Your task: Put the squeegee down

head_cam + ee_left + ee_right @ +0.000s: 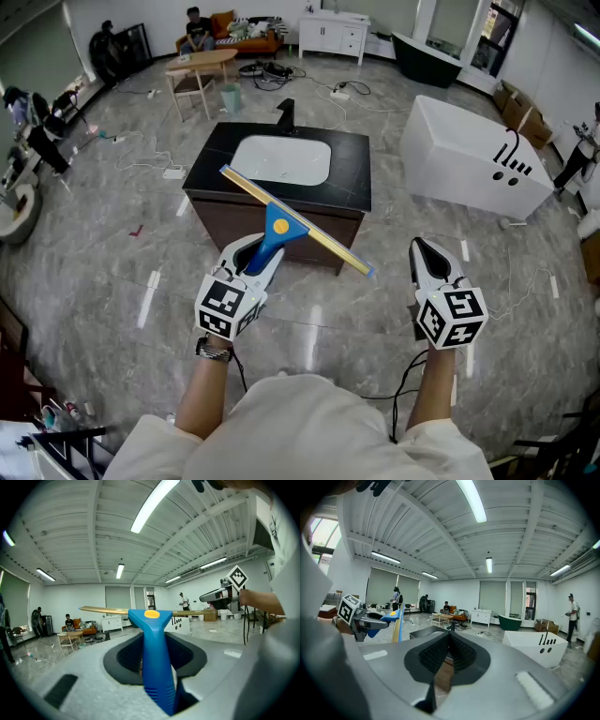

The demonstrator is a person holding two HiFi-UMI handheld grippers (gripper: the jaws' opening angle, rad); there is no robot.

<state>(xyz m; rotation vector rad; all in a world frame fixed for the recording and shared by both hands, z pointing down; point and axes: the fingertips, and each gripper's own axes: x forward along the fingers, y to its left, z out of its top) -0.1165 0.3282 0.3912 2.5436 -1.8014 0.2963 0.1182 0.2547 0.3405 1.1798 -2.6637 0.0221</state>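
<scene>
Centre of head view: squeegee (pixel 277 228) is in the air, clear of any surface, its blue handle clamped between the jaws of the left gripper (pixel 253 258). Its yellow blade runs diagonally from upper left to lower right, across the near edge of the black counter (pixel 352 169) and the brown cabinet front below it. Left gripper view confirms the grip: handle rises straight up between the pads, blade lying level across the top. Right gripper (pixel 424 251) sits at lower right of frame, jaws together at the tips with nothing between them, well apart from the squeegee. Step in hand, as I judge it: carry and approach, put-down not yet done. Likely target is the counter beside the white basin (pixel 281 159), though the task names no spot. Next move calls for reaching forward and lowering until blade and handle rest flat on the bare counter, not over the basin, then parting the left jaws and backing off without dragging the handle.
</scene>
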